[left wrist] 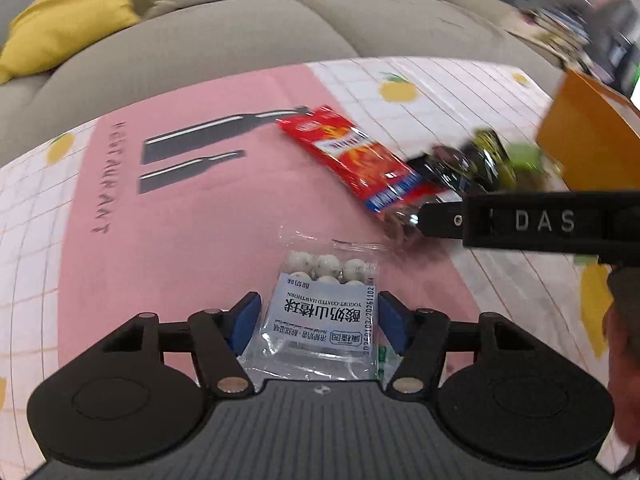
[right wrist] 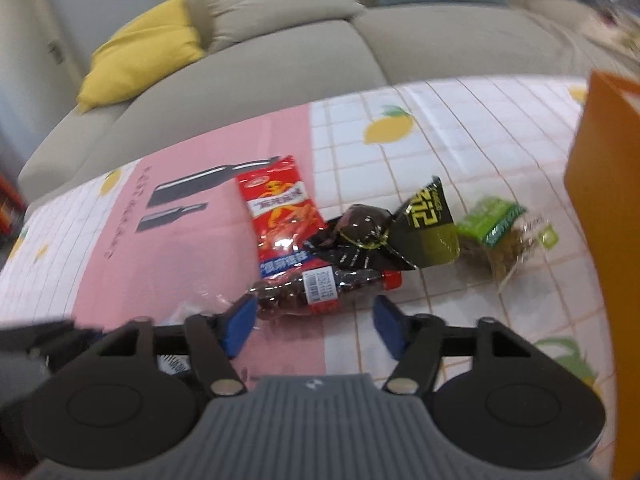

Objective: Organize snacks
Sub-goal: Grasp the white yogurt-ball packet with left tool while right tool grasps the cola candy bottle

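Note:
My left gripper (left wrist: 318, 314) is open, its blue pads on either side of a clear packet of white yogurt-coated hawthorn balls (left wrist: 324, 312) lying on the pink mat. My right gripper (right wrist: 314, 322) is open, just short of a clear packet of dark brown snacks (right wrist: 316, 290). Behind that lie a red snack packet (right wrist: 280, 210), a black wrapped packet (right wrist: 360, 236), a black-and-yellow packet (right wrist: 430, 226) and a green packet (right wrist: 496, 234). In the left wrist view the red packet (left wrist: 344, 152) lies beyond the hawthorn packet, and the right gripper's black body (left wrist: 532, 222) reaches in from the right.
An orange box (right wrist: 608, 208) stands at the right edge of the table; it also shows in the left wrist view (left wrist: 588, 140). The pink mat (right wrist: 168, 256) lies on a white checked lemon-print tablecloth (right wrist: 460, 132). A grey sofa (right wrist: 280, 48) with a yellow cushion (right wrist: 148, 52) is behind.

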The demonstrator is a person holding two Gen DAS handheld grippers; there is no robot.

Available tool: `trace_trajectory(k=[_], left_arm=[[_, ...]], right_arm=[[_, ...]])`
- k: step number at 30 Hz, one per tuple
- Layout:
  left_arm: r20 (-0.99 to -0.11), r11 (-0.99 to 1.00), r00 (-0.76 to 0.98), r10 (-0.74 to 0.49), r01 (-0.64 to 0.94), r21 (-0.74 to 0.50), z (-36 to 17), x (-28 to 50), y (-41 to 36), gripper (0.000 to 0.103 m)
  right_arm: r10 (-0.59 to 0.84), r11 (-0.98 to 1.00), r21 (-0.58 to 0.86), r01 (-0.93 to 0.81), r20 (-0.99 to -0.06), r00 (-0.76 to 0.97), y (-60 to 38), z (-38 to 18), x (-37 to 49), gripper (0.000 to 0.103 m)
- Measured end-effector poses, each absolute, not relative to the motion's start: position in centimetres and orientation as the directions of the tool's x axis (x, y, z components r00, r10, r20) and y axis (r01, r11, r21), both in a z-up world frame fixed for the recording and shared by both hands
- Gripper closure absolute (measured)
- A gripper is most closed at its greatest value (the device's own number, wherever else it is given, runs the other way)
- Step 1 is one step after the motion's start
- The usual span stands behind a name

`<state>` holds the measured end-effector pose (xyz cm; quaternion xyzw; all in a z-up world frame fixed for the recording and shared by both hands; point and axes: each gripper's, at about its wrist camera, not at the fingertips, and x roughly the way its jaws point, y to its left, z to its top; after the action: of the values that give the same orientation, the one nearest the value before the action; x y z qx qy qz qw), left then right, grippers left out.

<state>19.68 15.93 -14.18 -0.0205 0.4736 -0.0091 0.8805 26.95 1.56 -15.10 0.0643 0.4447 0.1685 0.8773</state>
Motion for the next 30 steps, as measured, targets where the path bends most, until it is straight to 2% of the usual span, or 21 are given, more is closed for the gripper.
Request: trace_trajectory(k=[9, 11, 14, 20, 21, 23, 30], left_arm=[[-0.831, 0.995, 0.556, -0.032, -0.061, -0.079, -14.3, 19.9, 16.6, 0.031], [-0.831, 0.994, 0.555, -0.032, -0.068, -0.084, -14.3, 19.9, 16.6, 0.031], [-0.832, 0.991, 0.553, -0.032, -0.092, -0.099, -14.2, 19.7, 16.7, 0.031], [-0.829, 0.991, 0.559, -0.019, -0.102, -0.091, -14.1, 19.2, 15.9, 0.031], [-0.829, 0.991, 0.559, -0.019, -0.1, -0.09, -14.1, 19.1, 15.8, 0.031], [-0.827, 0.99, 0.562, -0.03, -0.098, -0.103, -13.9, 18.9, 15.6, 0.032], [-0.812, 0.986, 0.58, -0.061, -0.091, -0.139, -12.7, 17.6, 13.4, 0.035]], right_arm=[[0.325, 0.922, 0.388, 0.013, -0.79, 0.52, 1.0, -16.2, 29.8, 0.035], [0.314, 0.926, 0.378, 0.021, -0.799, 0.513, 1.2, -16.6, 30.2, 0.039], [0.279, 0.949, 0.313, -0.024, -0.805, 0.524, 1.8, -16.6, 30.1, 0.048], [0.292, 0.956, 0.262, -0.132, -0.805, 0.516, 1.1, -16.6, 28.2, 0.052], [0.292, 0.957, 0.242, -0.163, -0.806, 0.515, 0.9, -16.6, 27.7, 0.055], [0.288, 0.956, 0.207, -0.21, -0.809, 0.513, 0.5, -16.6, 26.8, 0.072], [0.299, 0.944, 0.173, -0.282, -0.813, 0.5, -1.8, -16.4, 24.5, 0.073]])
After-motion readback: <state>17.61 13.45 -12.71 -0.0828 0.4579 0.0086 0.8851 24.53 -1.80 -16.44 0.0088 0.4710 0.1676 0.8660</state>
